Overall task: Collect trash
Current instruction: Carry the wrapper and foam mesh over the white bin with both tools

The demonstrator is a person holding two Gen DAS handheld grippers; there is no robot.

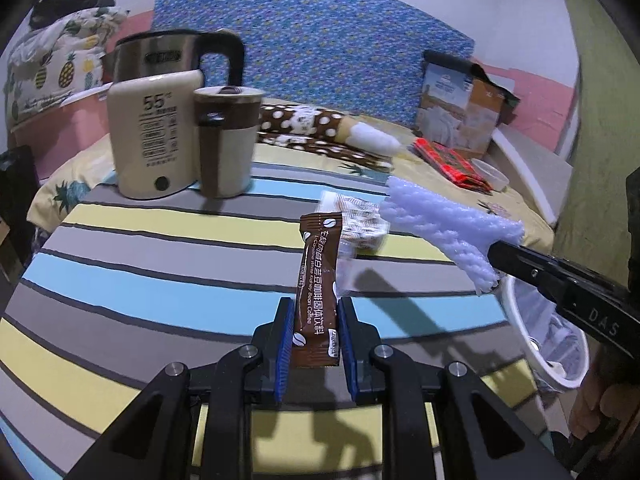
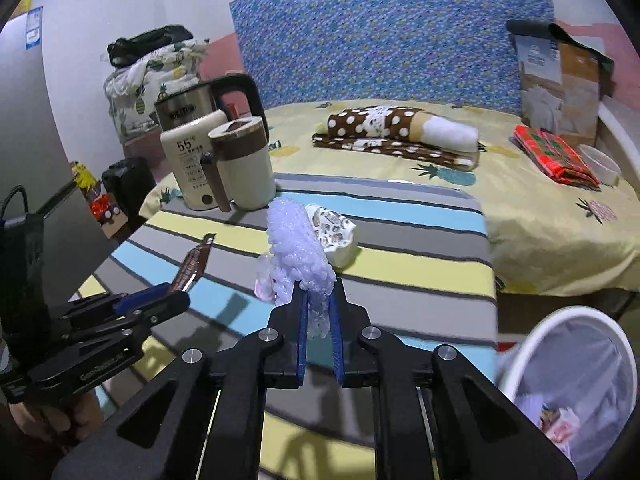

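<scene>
Above the striped cloth (image 1: 160, 280), left gripper (image 1: 314, 322) clamps a coffee sachet (image 1: 316, 284) upright. Right gripper (image 2: 318, 320) pinches foam netting (image 2: 298, 248). Bin (image 2: 560, 328) near right.

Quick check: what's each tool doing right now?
Left tool: closed on the brown coffee sachet.
Right tool: closed on the purple foam net.

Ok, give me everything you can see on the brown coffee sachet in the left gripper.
The coffee sachet is a long, narrow brown stick pack with white Chinese lettering, the words "Bean Coffee" and white bean marks, and it looks like glossy foil or plastic. The left gripper has its blue-padded jaws shut on the lower part, holding it upright above the striped tablecloth. Its top edge looks flat and crimped; whether it has been opened cannot be told. Nothing else touches it.
</scene>
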